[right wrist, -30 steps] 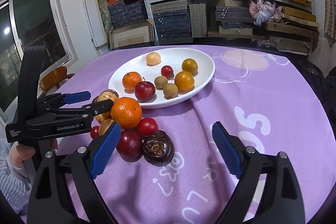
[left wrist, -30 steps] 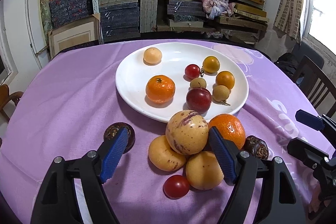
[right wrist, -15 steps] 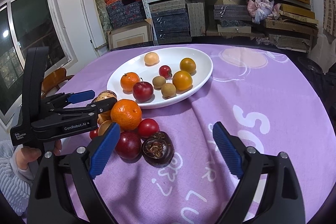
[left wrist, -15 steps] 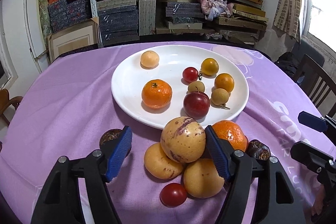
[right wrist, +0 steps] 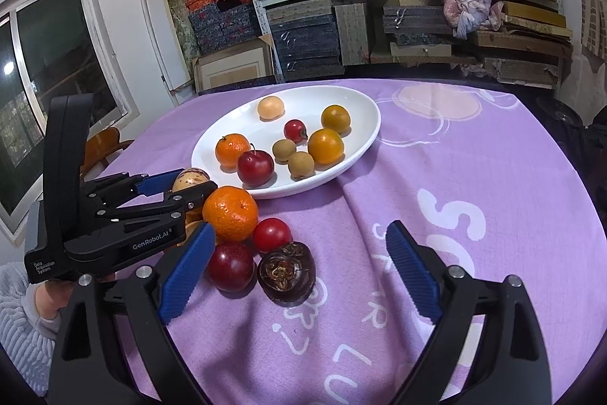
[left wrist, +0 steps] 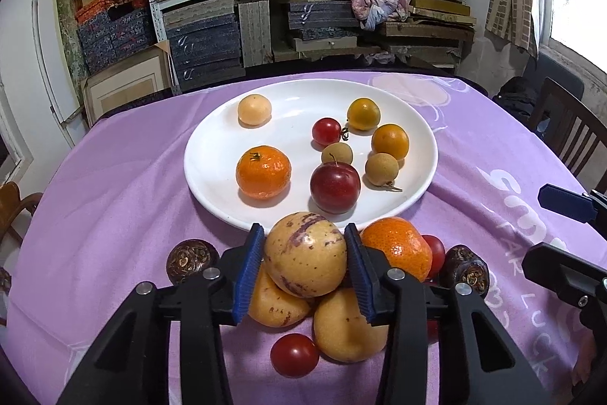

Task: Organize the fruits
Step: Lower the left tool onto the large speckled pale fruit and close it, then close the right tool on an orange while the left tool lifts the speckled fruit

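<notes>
Black left tongs (right wrist: 172, 190) labelled "GenRobot.AI" clamp the speckled melon (left wrist: 305, 260)

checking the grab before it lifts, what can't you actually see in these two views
- Left wrist view: the left gripper closes on the speckled melon, but the contact faces are hidden behind the blue pads.
- Same view: the red fruit behind the orange is mostly hidden.
- Right wrist view: the yellow fruits under the melon are blocked by the left gripper's body.
- The right gripper holds nothing.
</notes>
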